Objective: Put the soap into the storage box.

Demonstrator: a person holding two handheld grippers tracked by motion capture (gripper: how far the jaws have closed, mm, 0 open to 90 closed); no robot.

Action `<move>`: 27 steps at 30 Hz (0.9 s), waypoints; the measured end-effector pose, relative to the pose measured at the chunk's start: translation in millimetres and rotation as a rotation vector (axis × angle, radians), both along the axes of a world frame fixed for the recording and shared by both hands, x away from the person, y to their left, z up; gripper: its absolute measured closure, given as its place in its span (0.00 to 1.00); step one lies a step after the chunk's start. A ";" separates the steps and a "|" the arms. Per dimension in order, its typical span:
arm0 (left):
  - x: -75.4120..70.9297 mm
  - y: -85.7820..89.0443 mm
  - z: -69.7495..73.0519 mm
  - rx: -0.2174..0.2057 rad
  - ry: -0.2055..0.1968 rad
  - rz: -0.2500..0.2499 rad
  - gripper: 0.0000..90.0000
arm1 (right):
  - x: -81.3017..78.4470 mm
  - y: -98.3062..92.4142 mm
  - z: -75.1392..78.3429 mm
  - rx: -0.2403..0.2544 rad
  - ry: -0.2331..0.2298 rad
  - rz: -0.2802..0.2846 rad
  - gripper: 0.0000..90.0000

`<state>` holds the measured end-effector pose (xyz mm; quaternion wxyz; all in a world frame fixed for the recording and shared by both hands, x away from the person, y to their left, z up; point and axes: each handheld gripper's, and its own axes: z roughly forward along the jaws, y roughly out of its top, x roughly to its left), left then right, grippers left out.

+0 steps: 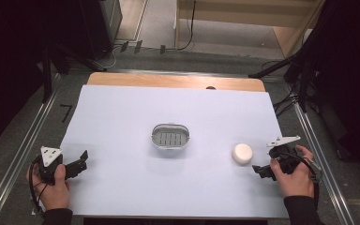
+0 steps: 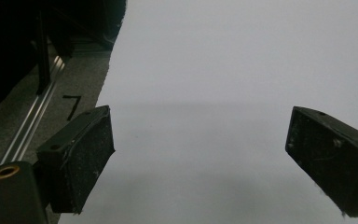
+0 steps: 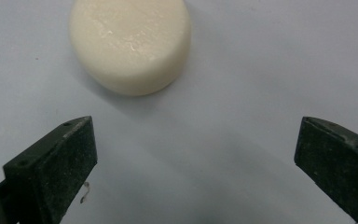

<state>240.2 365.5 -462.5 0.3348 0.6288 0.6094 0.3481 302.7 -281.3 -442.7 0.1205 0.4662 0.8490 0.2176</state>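
A round cream-white bar of soap point(image 1: 242, 153) lies on the white table sheet point(image 1: 122, 117), right of centre. In the right gripper view the soap point(image 3: 130, 44) lies just beyond the open jaws, apart from them. My right gripper point(image 1: 261, 170) is held in a hand at the right front edge, a little to the right of the soap, with nothing between its pads. A small oval metal soap dish point(image 1: 170, 136) with a slotted floor stands in the middle of the sheet. My left gripper point(image 1: 80, 161) rests at the left front edge, open and empty, over bare sheet point(image 2: 200, 93).
The sheet covers a wooden table point(image 1: 168, 80) whose far edge shows. Metal rails point(image 1: 23, 140) run along both sides on grey carpet. Black stands and cables point(image 1: 304, 79) crowd the far right. A dark mark point(image 2: 72, 105) lies on the carpet left of the sheet.
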 end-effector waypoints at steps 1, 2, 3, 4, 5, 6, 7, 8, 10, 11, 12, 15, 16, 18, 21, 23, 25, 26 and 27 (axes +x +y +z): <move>0.0 0.1 0.0 0.000 0.000 -0.001 0.09 | 1.0 1.5 0.1 -0.002 0.005 0.008 0.00; 0.0 0.1 0.0 -0.001 0.000 -0.001 0.09 | 2.1 2.9 0.1 -0.002 0.012 0.014 0.00; 0.0 0.1 0.0 -0.001 0.000 -0.001 0.09 | 2.1 2.9 0.1 -0.002 0.012 0.014 0.00; 0.0 0.0 0.0 -0.001 0.000 -0.001 0.09 | 4.0 5.9 -0.2 -0.005 0.020 0.028 0.00; -0.1 0.1 0.0 0.000 0.000 -0.001 0.09 | 4.7 7.6 -0.5 -0.005 0.027 0.029 0.00; -0.1 0.3 0.0 0.000 -0.001 -0.001 0.09 | 5.7 8.9 -1.0 -0.008 0.033 0.038 0.00; -0.1 0.3 0.0 0.000 -0.001 -0.001 0.09 | 5.7 8.9 -1.0 -0.008 0.033 0.038 0.00; -0.2 0.4 0.0 0.000 -0.002 -0.001 0.09 | 7.3 11.7 -1.9 -0.011 0.037 0.054 0.00; -0.3 0.4 0.1 0.001 -0.002 -0.002 0.09 | 8.2 13.9 -2.2 -0.010 0.039 0.052 0.00; -0.3 0.4 0.1 0.001 -0.002 -0.002 0.09 | 9.0 14.8 -2.4 -0.009 0.037 0.052 0.00; -0.3 0.4 0.1 0.000 -0.002 -0.001 0.09 | 9.7 15.6 -2.7 -0.007 0.036 0.054 0.00; -0.7 0.5 0.2 0.000 -0.004 -0.001 0.09 | 11.6 17.2 -3.4 -0.004 0.036 0.065 0.00; -1.2 0.5 0.4 -0.001 -0.007 -0.001 0.09 | 13.2 20.1 -3.1 -0.002 0.039 0.063 0.00; -0.8 0.8 0.3 -0.005 -0.005 0.005 0.09 | 13.7 24.0 -1.0 0.001 0.039 0.067 0.00; -0.6 1.0 0.2 -0.008 -0.007 0.003 0.09 | 13.5 30.4 4.3 -0.015 0.046 0.078 0.00; -1.2 1.7 0.4 -0.016 -0.009 0.000 0.09 | 14.7 32.4 7.2 -0.024 0.054 0.075 0.00; -1.3 2.2 0.4 -0.018 -0.011 0.001 0.09 | 15.8 34.4 9.4 -0.029 0.059 0.075 0.00; -1.2 2.0 0.5 -0.016 -0.008 0.003 0.09 | 16.4 35.1 9.7 -0.031 0.060 0.073 0.00; -1.0 1.9 0.4 -0.014 -0.007 0.002 0.09 | 17.7 36.6 9.3 -0.031 0.064 0.070 0.00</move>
